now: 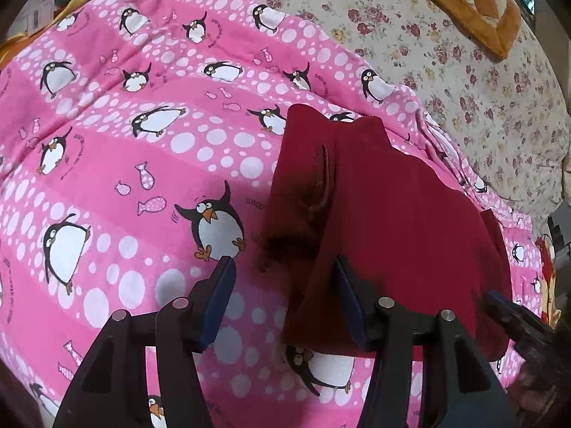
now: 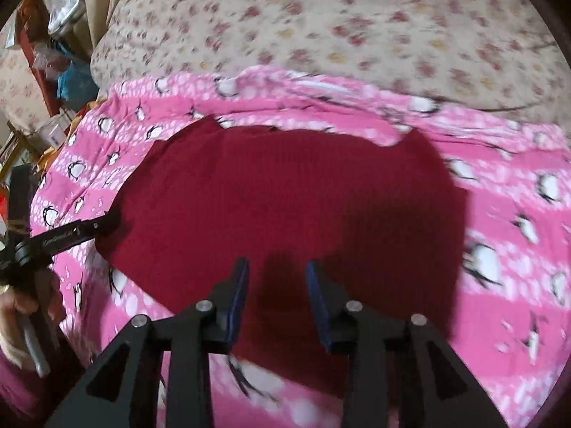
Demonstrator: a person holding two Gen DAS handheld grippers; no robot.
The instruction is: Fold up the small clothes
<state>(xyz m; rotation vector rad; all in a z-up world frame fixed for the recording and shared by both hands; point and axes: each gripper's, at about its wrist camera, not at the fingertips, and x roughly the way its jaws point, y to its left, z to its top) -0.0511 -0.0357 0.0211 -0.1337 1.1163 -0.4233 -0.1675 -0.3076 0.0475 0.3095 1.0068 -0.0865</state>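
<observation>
A dark red garment (image 2: 292,192) lies spread on a pink penguin-print blanket (image 2: 499,214). In the left wrist view the garment (image 1: 385,214) lies right of centre, with a fold standing up between my fingers. My left gripper (image 1: 285,271) is open, its right finger (image 1: 348,296) against the raised red cloth. It also shows at the garment's left edge in the right wrist view (image 2: 107,223). My right gripper (image 2: 278,267) is open and empty, low over the garment's near edge. One of its fingertips (image 1: 499,303) shows at the right of the left wrist view.
The pink blanket (image 1: 107,178) lies on a cream floral bedspread (image 2: 357,28). An orange-edged quilt (image 1: 464,0) lies at the far end of the bed. Cluttered shelves and bags (image 2: 53,53) stand beyond the bed's left side.
</observation>
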